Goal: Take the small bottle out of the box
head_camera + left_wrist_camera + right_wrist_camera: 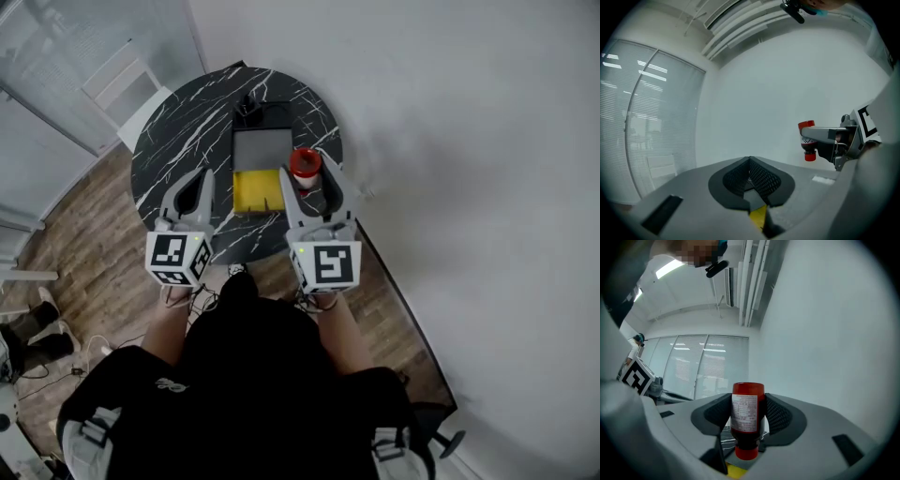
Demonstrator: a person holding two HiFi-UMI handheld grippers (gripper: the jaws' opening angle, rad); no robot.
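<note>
**Bottle in the right jaws, beside the box**

A round black marbled tabletop [178, 150] stood on a wood floor [84, 244] against a white wall [469, 141]. In the head view the box [255, 190] lay open near the middle of the tabletop, its inside yellow. The left gripper [203, 178] was just left of it. The right gripper [307, 174] was at the box's right edge and held the bottle [305, 165], whose red end faced up outside the yellow interior.

In the left gripper view the left gripper's [750, 165] jaws were pressed together with nothing between them, and a yellow strip of the box [758, 215] showed below them. At the right, the right gripper [820, 135] carried the bottle [807, 140] in the air against the wall.

In the right gripper view the right gripper's [748, 411] jaws pinched the bottle [746, 427] by its labelled body. Its wide red end was up and its narrow red end lowest in the picture.
</note>
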